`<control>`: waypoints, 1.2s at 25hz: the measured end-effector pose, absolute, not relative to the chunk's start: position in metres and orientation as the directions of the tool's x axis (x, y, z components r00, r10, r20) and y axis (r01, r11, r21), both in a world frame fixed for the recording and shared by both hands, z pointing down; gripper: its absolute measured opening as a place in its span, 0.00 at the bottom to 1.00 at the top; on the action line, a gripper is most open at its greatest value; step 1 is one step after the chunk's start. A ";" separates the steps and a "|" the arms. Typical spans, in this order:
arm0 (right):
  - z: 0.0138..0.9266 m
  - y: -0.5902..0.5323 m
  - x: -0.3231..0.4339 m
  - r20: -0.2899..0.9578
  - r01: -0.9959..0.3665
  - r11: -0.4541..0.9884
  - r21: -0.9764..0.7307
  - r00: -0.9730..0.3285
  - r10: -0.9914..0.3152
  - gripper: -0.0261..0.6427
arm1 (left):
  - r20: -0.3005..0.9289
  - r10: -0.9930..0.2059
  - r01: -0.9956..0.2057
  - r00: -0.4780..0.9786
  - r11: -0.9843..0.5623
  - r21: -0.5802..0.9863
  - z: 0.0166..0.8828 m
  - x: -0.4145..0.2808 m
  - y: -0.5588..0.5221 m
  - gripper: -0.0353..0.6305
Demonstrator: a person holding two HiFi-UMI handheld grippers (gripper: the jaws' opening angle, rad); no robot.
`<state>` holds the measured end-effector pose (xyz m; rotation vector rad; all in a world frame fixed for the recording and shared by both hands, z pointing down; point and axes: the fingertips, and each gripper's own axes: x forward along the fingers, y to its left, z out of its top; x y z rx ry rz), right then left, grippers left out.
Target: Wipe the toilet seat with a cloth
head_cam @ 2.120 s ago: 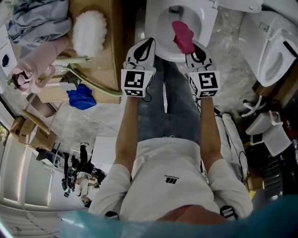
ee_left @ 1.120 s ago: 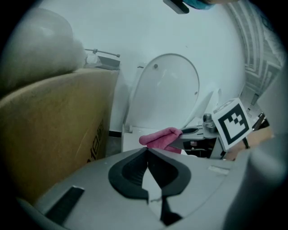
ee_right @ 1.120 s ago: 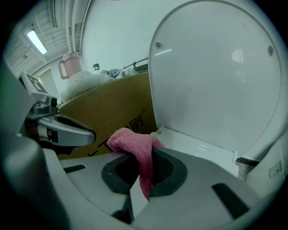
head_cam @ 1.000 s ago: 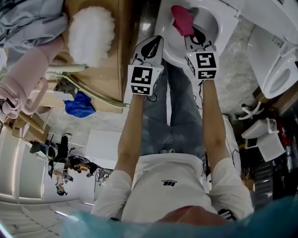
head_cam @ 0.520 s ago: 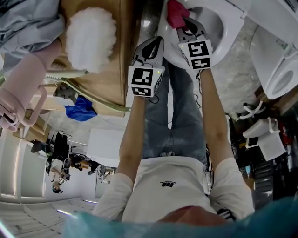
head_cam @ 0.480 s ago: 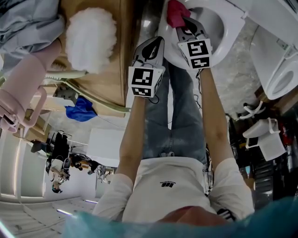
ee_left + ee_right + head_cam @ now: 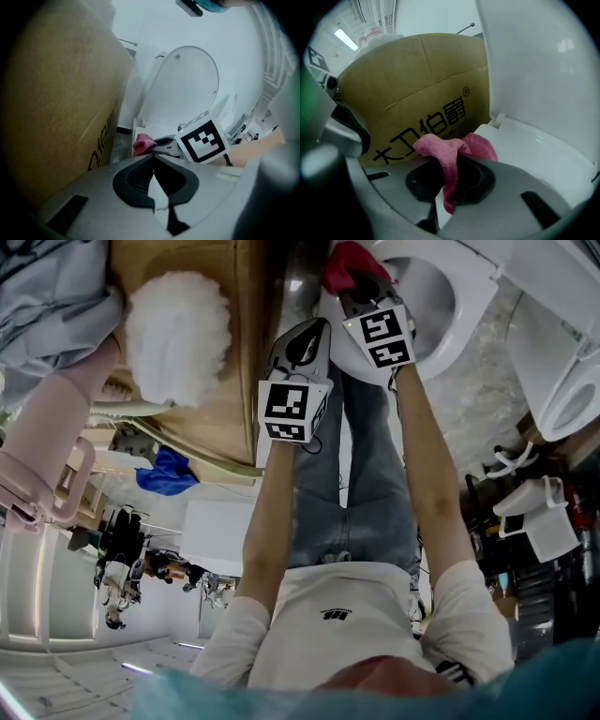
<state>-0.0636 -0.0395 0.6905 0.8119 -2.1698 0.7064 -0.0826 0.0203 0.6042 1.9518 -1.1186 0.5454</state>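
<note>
Right gripper clamps the pink cloth at the toilet seat.

Two tools are seen: the left tool and the right tool. One pink cloth is counted. Two toilets are seen, an open toilet and a second toilet; more may be hidden at the edge. One brown box, one white fluffy ball and one blue rag are counted.
</note>
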 end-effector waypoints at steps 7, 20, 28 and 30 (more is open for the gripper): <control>0.692 -0.051 -0.063 0.753 -0.717 0.661 -0.222 -0.557 -0.351 0.06 | 0.685 -0.510 -0.853 0.520 -0.282 0.439 0.607 -0.080 0.015 0.07; 0.688 -0.086 -0.044 0.745 -0.770 0.609 -0.192 -0.518 -0.420 0.06 | 0.675 -0.510 -0.846 0.533 -0.301 0.441 0.603 -0.071 0.003 0.07; 0.686 -0.100 -0.017 0.744 -0.811 0.556 -0.181 -0.483 -0.462 0.06 | 0.661 -0.501 -0.829 0.559 -0.337 0.446 0.598 -0.051 -0.007 0.07; 0.685 -0.102 -0.009 0.744 -0.820 0.544 -0.178 -0.474 -0.471 0.06 | 0.656 -0.499 -0.824 0.566 -0.346 0.448 0.597 -0.045 -0.010 0.07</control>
